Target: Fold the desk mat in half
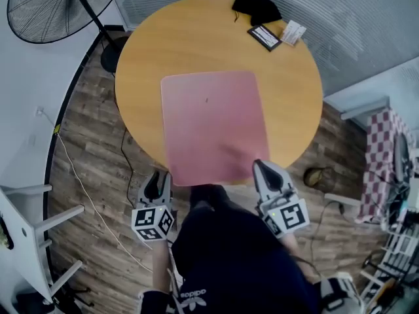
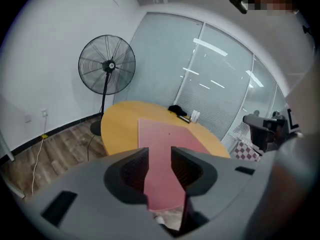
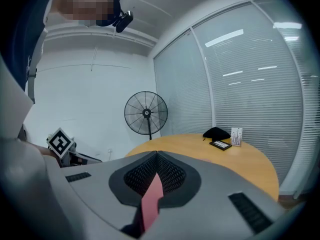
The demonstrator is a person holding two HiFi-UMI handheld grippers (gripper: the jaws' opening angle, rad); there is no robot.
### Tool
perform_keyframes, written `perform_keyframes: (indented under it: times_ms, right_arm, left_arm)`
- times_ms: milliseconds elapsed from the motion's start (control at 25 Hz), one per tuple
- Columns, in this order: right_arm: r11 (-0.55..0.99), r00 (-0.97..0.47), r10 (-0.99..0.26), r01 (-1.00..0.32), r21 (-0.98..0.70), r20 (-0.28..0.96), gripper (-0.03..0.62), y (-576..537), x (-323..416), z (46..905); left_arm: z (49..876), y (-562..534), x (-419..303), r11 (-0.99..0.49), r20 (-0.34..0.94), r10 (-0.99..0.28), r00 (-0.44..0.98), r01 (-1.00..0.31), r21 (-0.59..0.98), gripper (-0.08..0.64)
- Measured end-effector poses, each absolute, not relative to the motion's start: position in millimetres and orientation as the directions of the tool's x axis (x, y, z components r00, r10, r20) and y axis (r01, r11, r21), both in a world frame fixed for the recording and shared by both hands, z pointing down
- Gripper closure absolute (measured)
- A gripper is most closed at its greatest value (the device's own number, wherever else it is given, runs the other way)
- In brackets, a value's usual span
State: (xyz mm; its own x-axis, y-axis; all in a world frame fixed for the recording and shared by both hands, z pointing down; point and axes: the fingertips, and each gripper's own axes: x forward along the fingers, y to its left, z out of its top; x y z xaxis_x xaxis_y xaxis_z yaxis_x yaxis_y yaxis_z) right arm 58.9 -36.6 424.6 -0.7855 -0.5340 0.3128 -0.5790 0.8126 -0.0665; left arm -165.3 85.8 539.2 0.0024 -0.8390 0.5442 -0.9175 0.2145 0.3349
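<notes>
There is one round yellow table point(image 1: 170, 44), and one pink desk mat point(image 1: 213, 126) lies flat on it. The mat runs from the middle of the table to the near edge, and its near end sticks out a little over that edge. There are two grippers, one in each hand. The right gripper point(image 1: 265, 170) is at the mat's near right corner, and its jaws are squeezed together on the pink mat, pinching its edge. The left gripper point(image 1: 157, 177) is just beside the mat's near left corner, low by the table's near edge. Its jaws stand apart and pinch nothing; the mat only shows beyond the gap. Three small things sit close together at the far edge of the table: one soft black thing point(image 1: 256, 6), one flat black thing point(image 1: 265, 36) and one small white thing point(image 1: 293, 31). One big black fan point(image 1: 62, 5) stands on the wood floor past the table's far left edge.
</notes>
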Motion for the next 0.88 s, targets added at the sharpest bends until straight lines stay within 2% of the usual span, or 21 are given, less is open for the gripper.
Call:
perform_keyframes:
  times_ms: [400,880]
  right_arm:
    - [0.843,-0.793,-0.459,-0.531,-0.085,0.401,0.589,-22.1,46.4,453.1]
    - [0.823,-0.773,-0.442,-0.551,-0.136,0.455,0.589,-12.9,37.5,470.6]
  left_arm:
    - [637.5,108.3,-151.2,0.247,0.702,-0.696,0.151,-0.868,0.431,0.403]
    - [688.5,116.0,-128.6,0.235,0.701,-0.619,0.353,-0.769,0.594,0.399]
